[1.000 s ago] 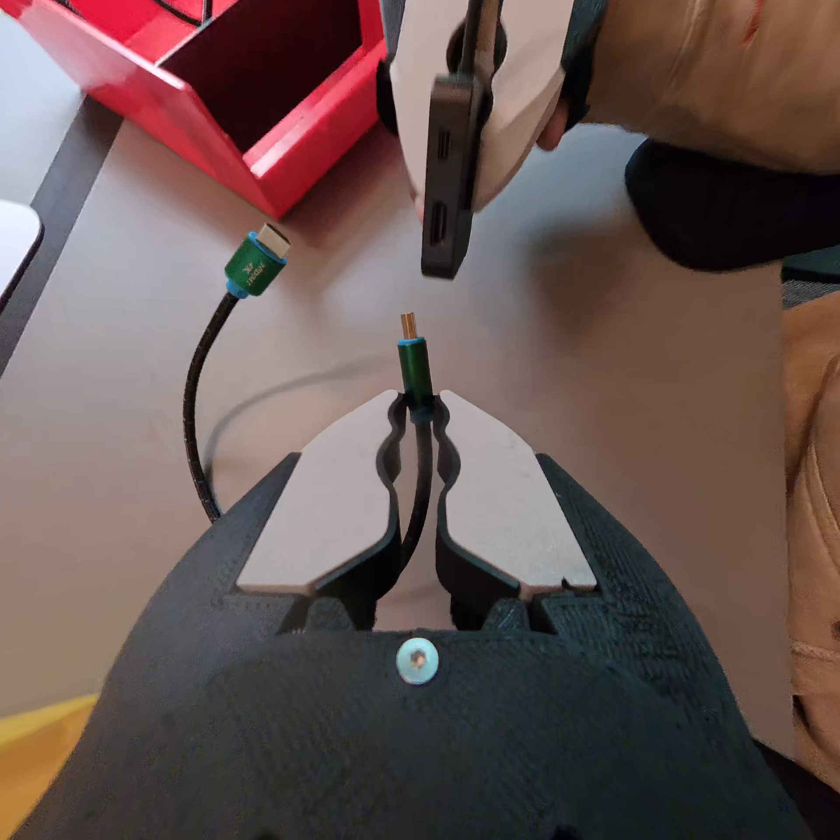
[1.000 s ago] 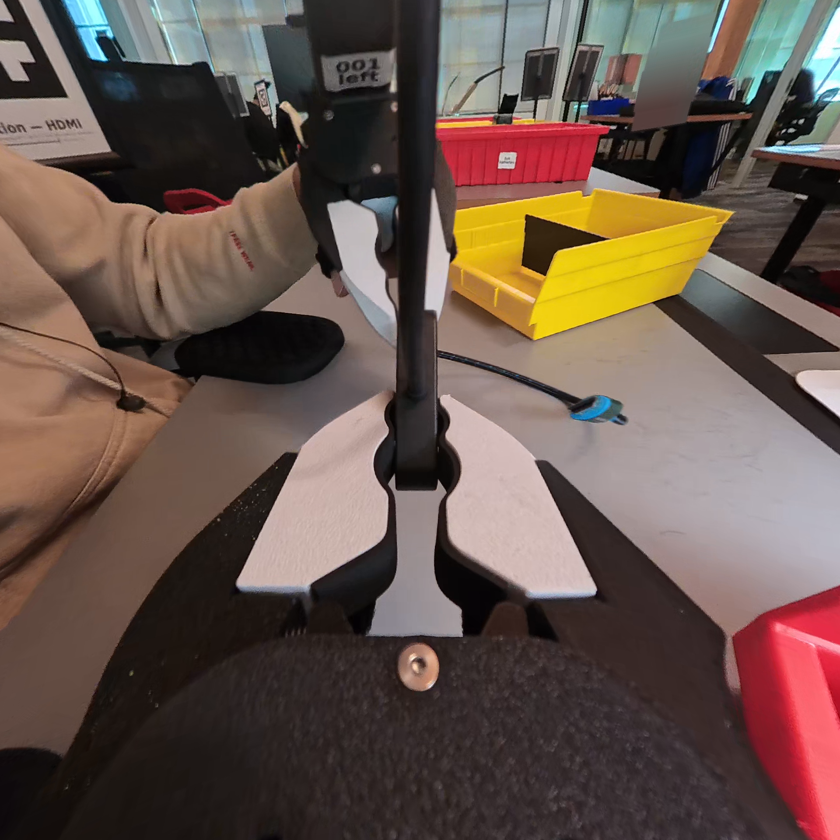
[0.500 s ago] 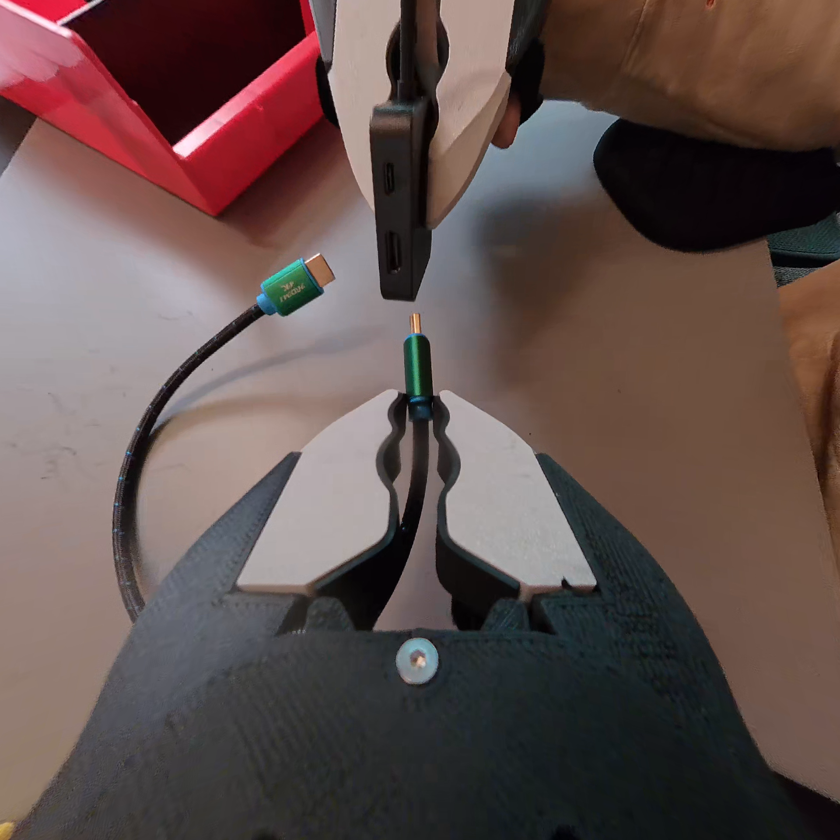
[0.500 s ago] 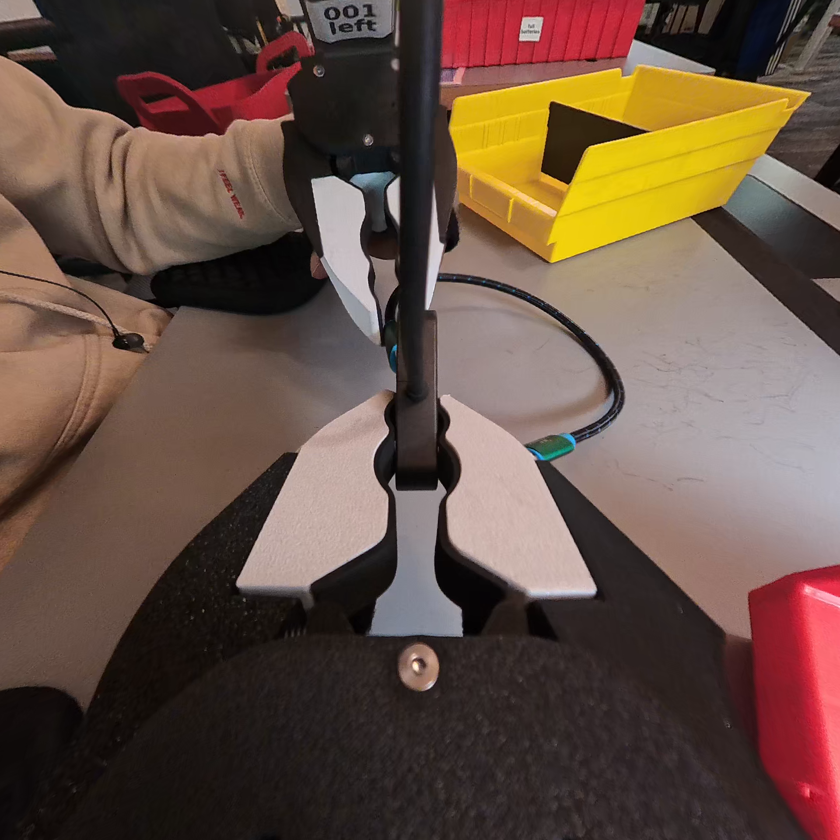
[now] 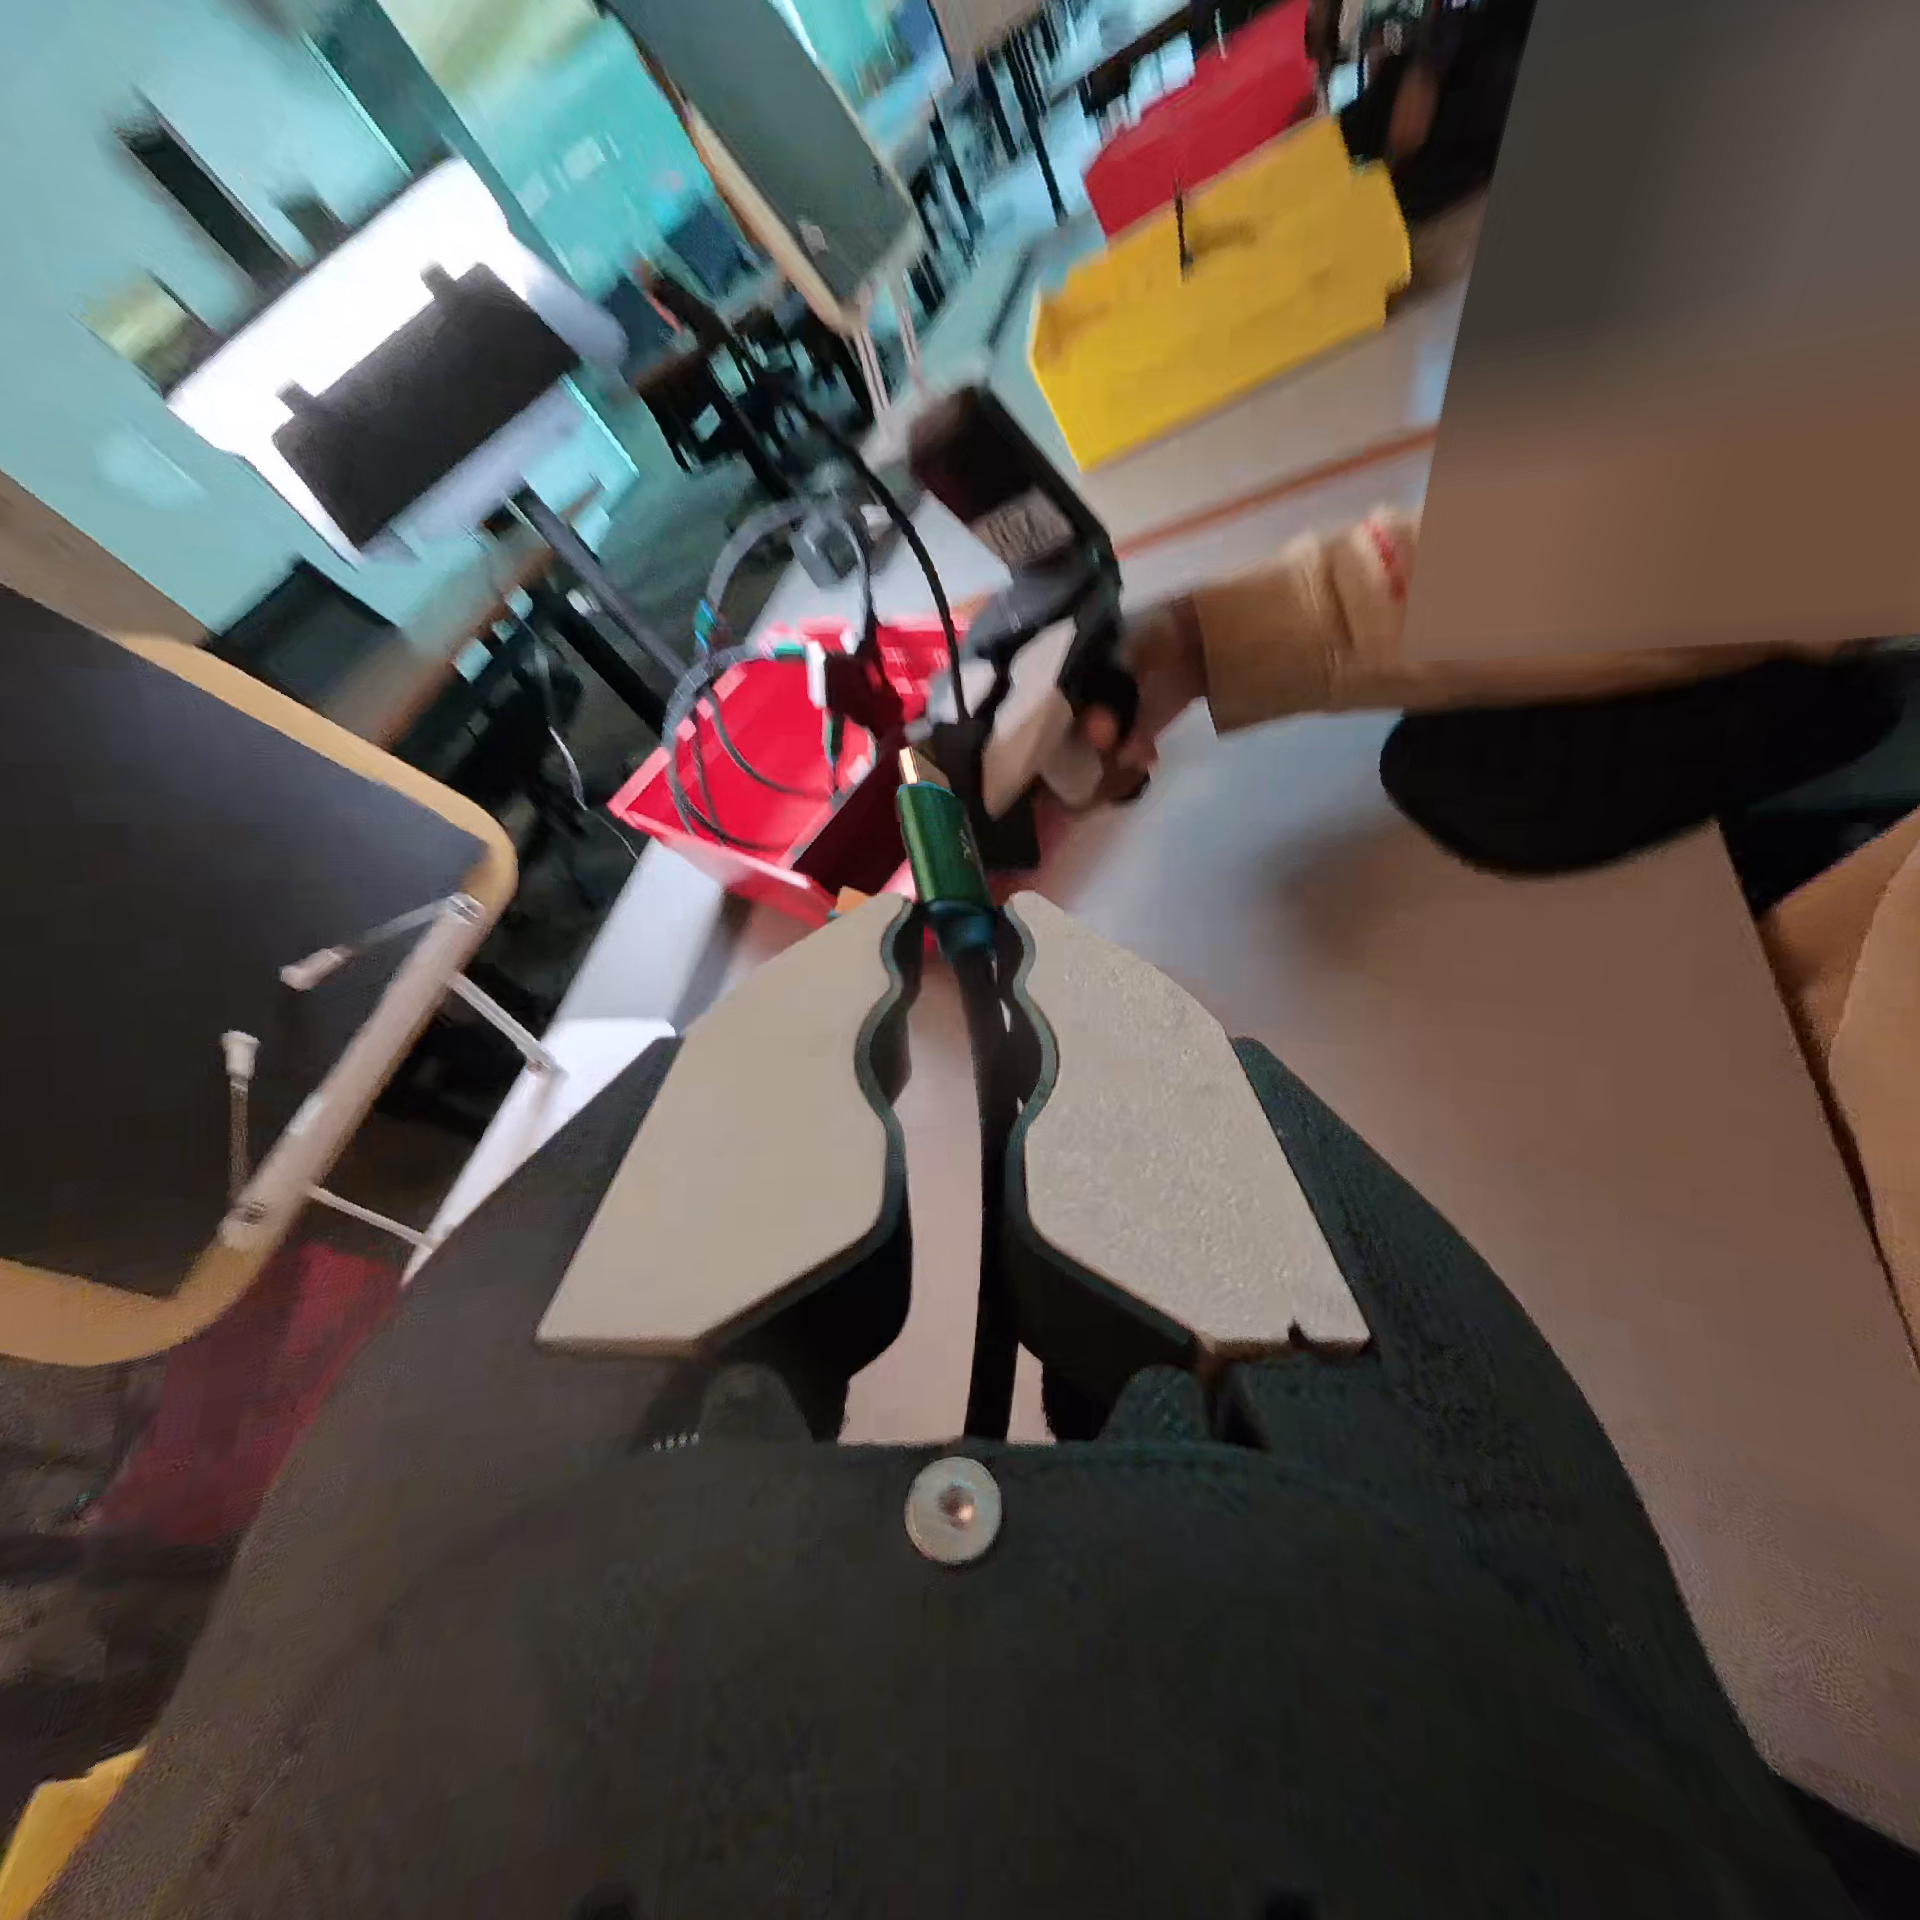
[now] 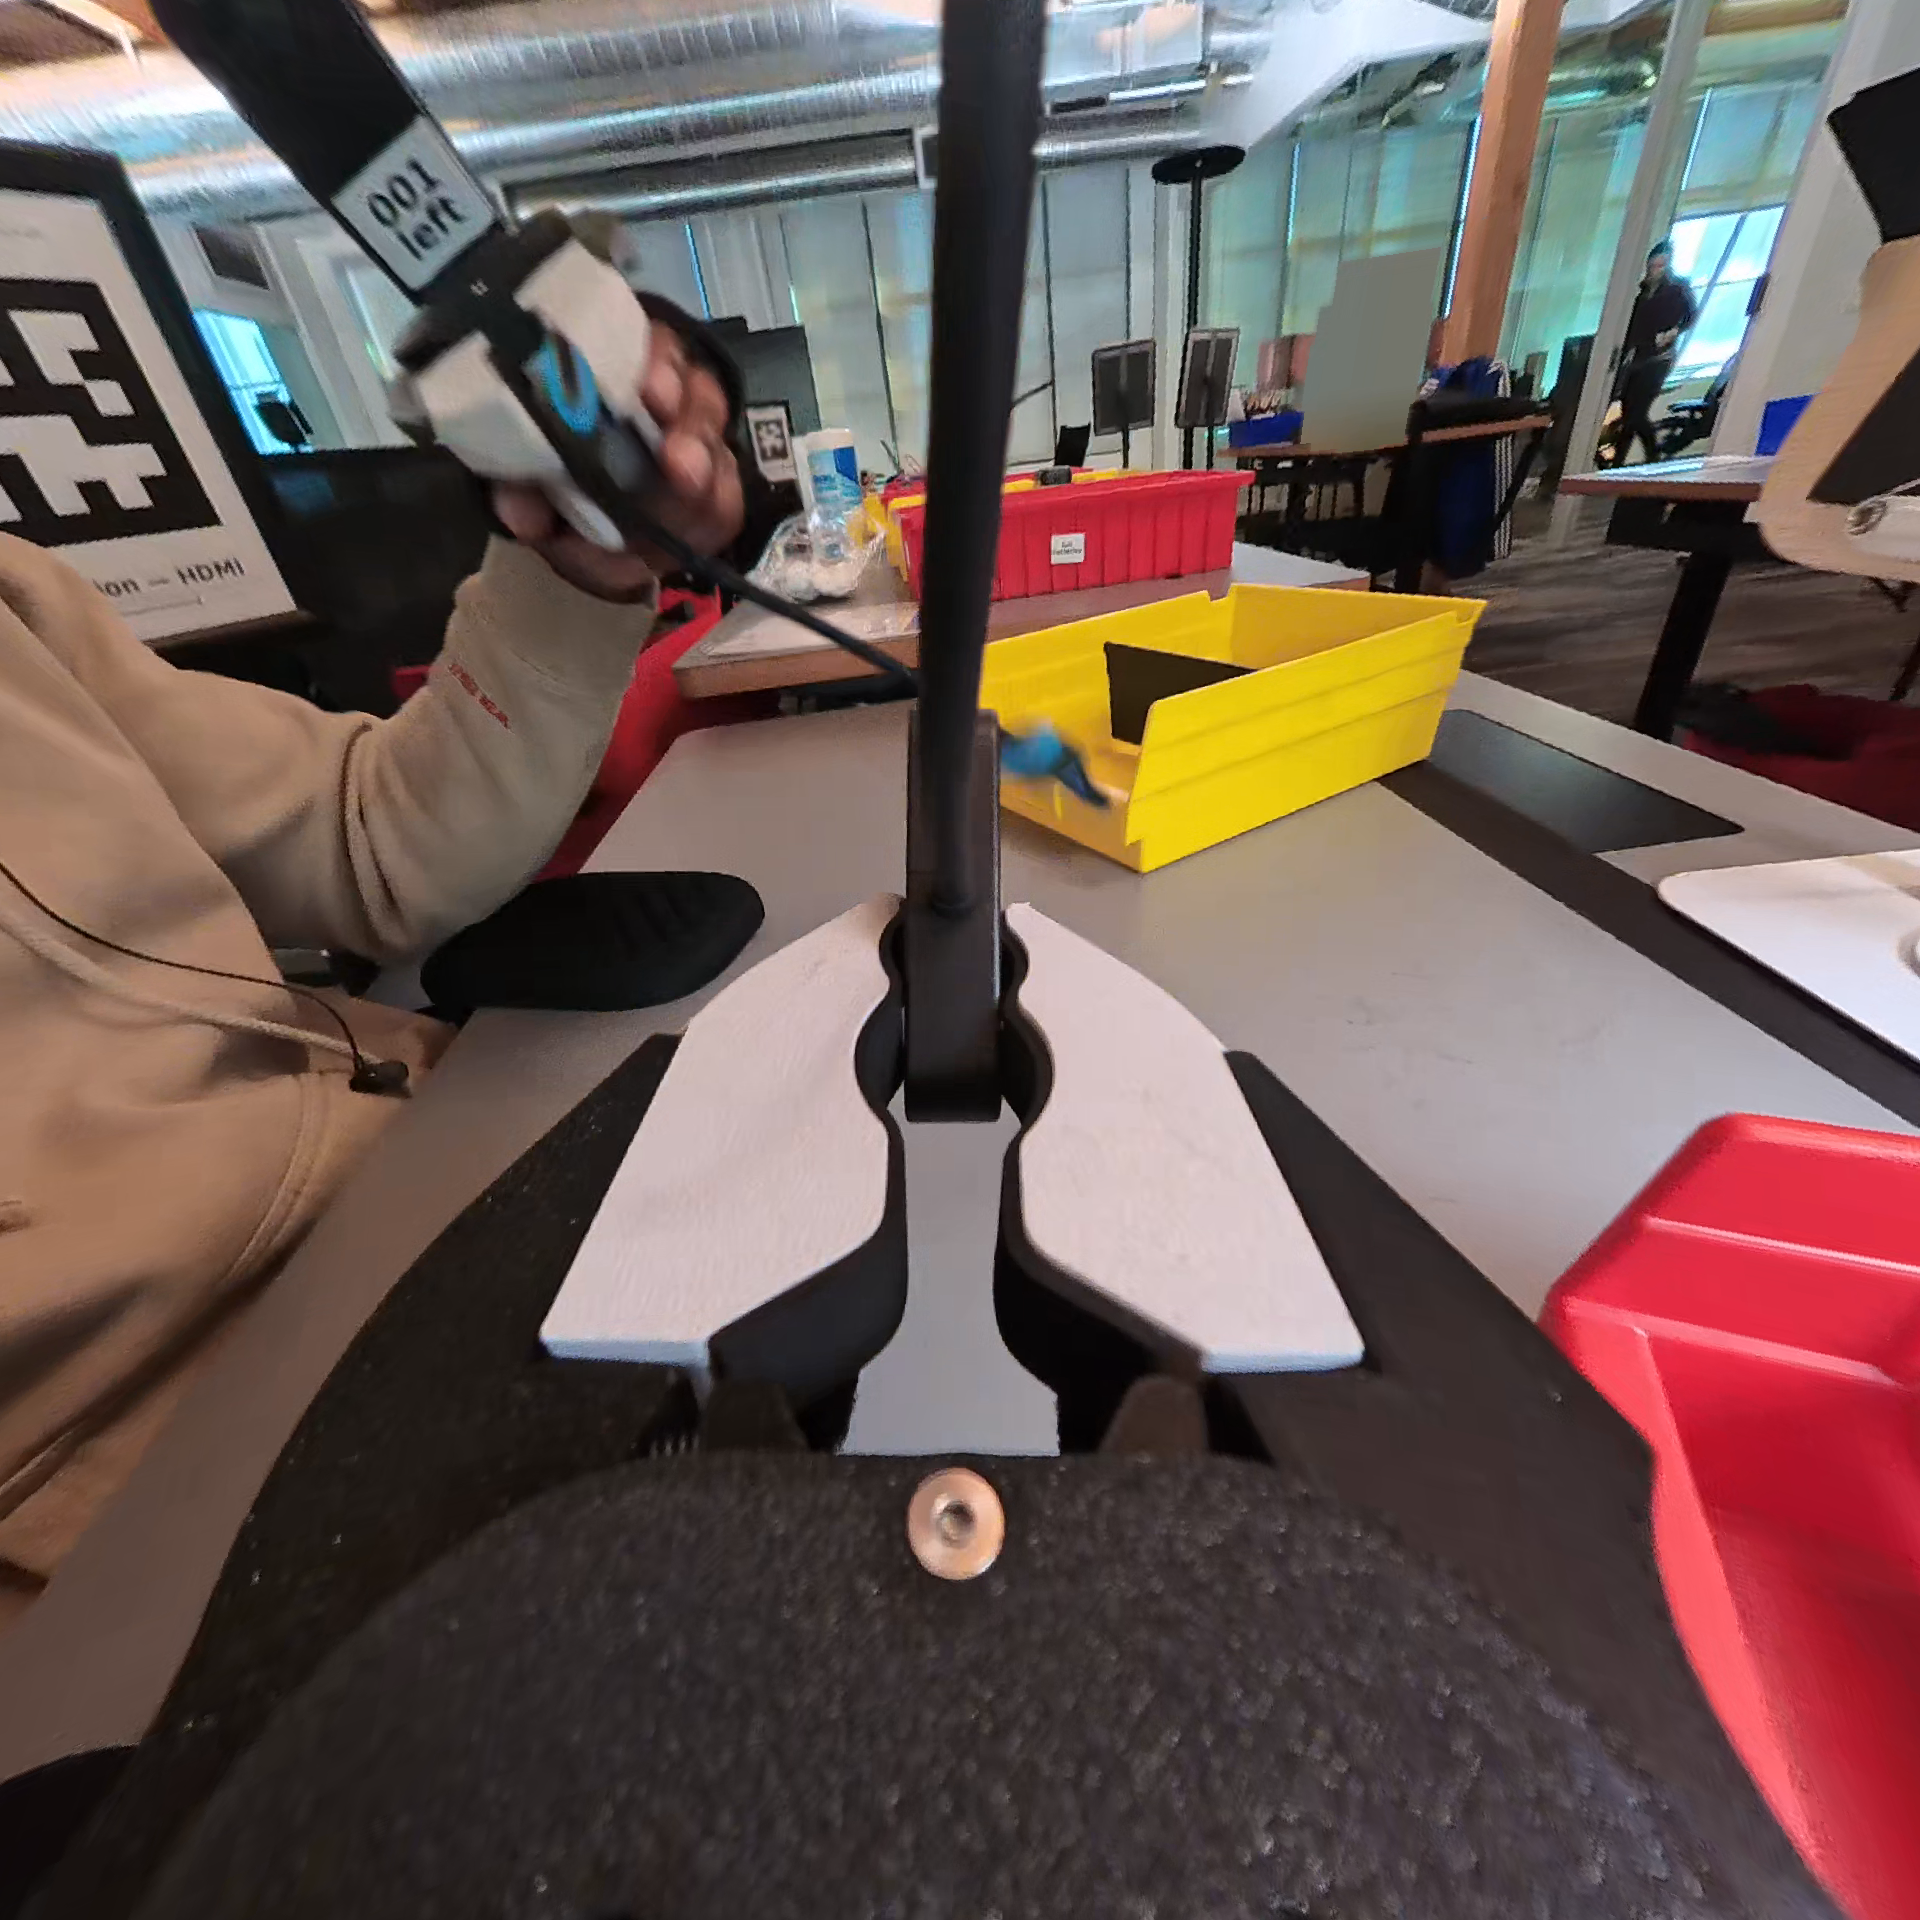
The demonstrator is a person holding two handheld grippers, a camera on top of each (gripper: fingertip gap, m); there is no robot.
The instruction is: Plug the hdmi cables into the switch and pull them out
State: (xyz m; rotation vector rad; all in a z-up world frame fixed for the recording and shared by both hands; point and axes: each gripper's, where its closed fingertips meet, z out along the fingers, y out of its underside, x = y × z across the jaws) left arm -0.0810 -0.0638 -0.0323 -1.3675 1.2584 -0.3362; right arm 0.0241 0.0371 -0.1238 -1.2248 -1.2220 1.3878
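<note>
My left gripper [image 5: 954,902] is shut on a green HDMI plug [image 5: 940,844], its gold tip pointing forward and its black cable running back between the fingers. In the right wrist view the left gripper [image 6: 540,416] is raised high at the upper left, and the cable's free plug [image 6: 1049,753] hangs blurred in the air. My right gripper [image 6: 953,907] is shut on the black switch [image 6: 951,997], held edge-on with its thick black lead [image 6: 982,416] rising upward. In the blurred, tilted left wrist view the right gripper [image 5: 1023,717] is some way beyond the plug. Plug and switch are apart.
A yellow bin [image 6: 1247,727] stands on the grey table [image 6: 1351,987] at the back. A red bin [image 6: 1766,1351] is at the near right, holding cables in the left wrist view [image 5: 769,790]. A black arm rest [image 6: 592,935] and a white pad [image 6: 1818,925] flank the table. About 20 cm separates my left fingertips from my right.
My left gripper has lifted up and away from the switch with the green plug, tilting. The cable's free end has left the table and swings. The right gripper has tipped upward.
</note>
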